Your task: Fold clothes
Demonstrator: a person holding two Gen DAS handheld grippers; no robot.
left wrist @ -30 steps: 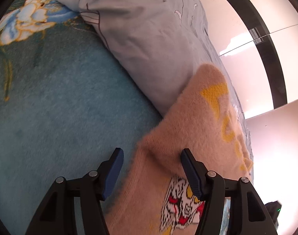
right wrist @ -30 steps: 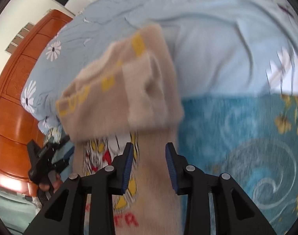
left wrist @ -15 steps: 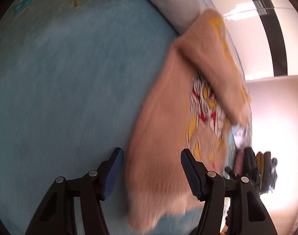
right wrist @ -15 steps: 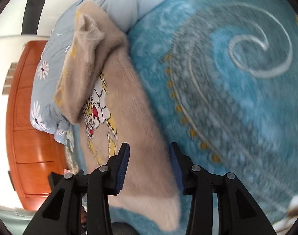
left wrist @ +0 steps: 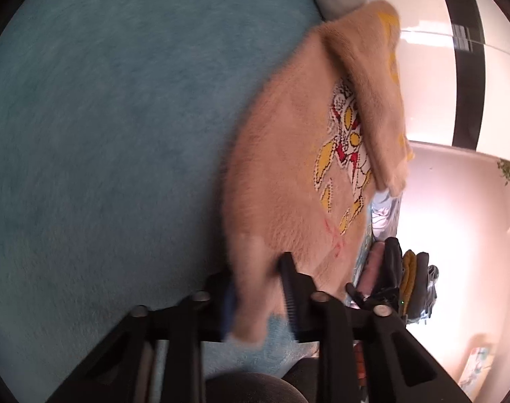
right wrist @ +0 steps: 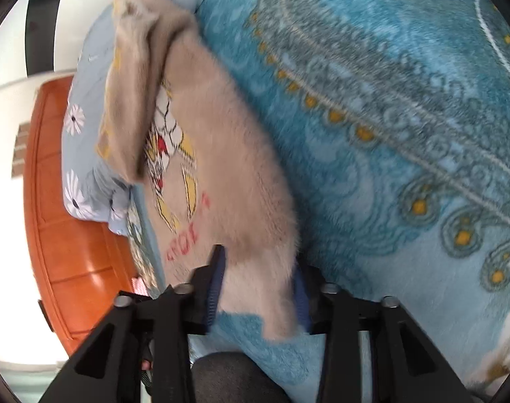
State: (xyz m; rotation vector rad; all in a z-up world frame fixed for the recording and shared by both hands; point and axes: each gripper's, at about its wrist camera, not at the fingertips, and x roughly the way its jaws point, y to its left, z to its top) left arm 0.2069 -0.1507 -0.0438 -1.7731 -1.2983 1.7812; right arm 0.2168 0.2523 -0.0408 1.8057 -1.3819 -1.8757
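A fuzzy beige sweater with a yellow, red and white cartoon print lies on a teal blanket. Its far part is folded over itself, with a sleeve lying across the print. My left gripper is shut on the sweater's near hem corner. In the right wrist view the same sweater lies on the patterned teal blanket. My right gripper straddles the other hem corner, its jaws narrowed against the fabric.
A light blue floral duvet lies beyond the sweater. An orange wooden cabinet stands at the left of the right wrist view. A pile of dark clothes sits past the bed edge in the left wrist view.
Both grippers moved back along the sweater from its folded far part to the near hem. The left jaws went from wide open to shut on the hem; the right jaws took in the other corner.
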